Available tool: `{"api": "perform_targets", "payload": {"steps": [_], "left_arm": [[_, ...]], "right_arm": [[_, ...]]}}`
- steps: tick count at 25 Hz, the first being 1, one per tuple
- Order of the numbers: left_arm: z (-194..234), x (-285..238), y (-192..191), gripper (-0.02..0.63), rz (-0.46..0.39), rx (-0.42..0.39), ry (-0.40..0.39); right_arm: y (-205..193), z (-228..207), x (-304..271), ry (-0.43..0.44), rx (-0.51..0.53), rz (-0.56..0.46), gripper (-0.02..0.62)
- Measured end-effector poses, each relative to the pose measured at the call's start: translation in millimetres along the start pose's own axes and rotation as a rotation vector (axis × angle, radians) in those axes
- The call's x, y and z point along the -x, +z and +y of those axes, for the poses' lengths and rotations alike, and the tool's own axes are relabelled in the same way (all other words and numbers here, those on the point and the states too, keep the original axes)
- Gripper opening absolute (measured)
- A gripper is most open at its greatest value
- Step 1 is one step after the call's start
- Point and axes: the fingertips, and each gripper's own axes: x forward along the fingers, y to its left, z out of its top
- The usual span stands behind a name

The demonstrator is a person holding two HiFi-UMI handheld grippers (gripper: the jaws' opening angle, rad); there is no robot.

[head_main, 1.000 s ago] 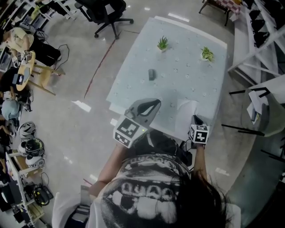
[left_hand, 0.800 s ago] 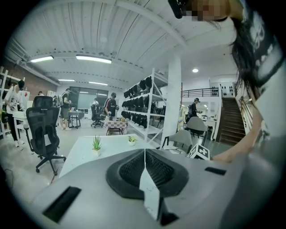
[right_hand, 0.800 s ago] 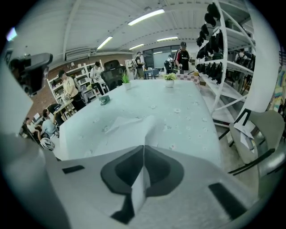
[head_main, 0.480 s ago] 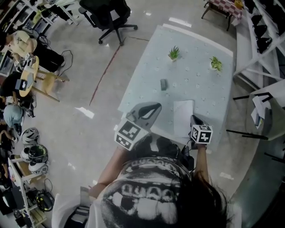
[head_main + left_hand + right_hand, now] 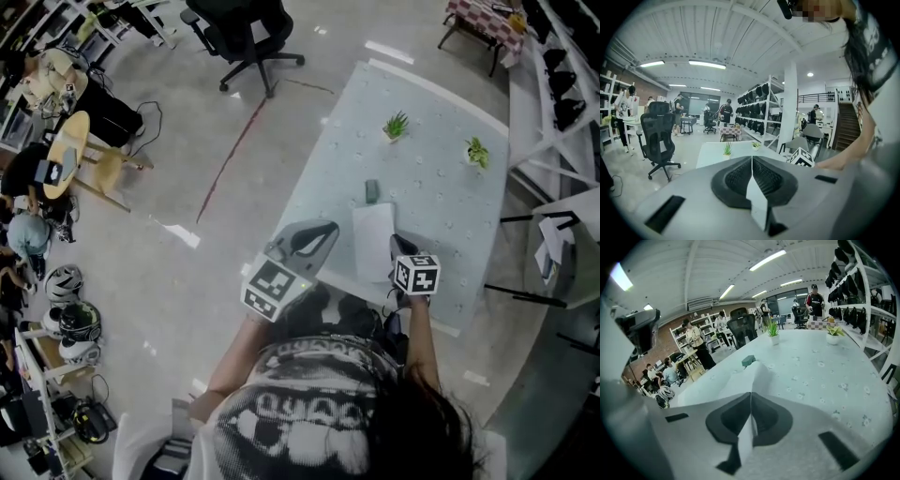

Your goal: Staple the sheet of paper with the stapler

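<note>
The white sheet of paper lies on the pale table, with its far edge just short of the small dark stapler. My right gripper is shut on the sheet's near right edge. In the right gripper view the sheet rises from the table into the closed right gripper, and the stapler sits just beyond it. My left gripper hovers at the table's near left edge, left of the sheet. Its jaws are shut with nothing in them.
Two small potted plants stand at the far end of the table. A black office chair is on the floor beyond the table's left corner. Shelving lines the right side. People sit at desks at the far left.
The right gripper has carried the sheet forward and left across the table, up to the stapler. The left gripper has moved forward alongside it.
</note>
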Motion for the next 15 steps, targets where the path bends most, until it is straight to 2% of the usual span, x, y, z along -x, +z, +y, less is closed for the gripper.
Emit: {"api": "perform_targets", "payload": {"steps": [8, 15], "left_arm": [[31.5, 19.6, -4.0, 0.006, -0.013, 0.016, 0.017], [41.4, 23.3, -4.0, 0.006, -0.022, 0.02, -0.001]], "right_arm": [[1.6, 14.4, -20.0, -0.024, -0.077, 0.02, 0.009], [-6.8, 20.1, -27.1, -0.055, -0.094, 0.054, 0.009]]}}
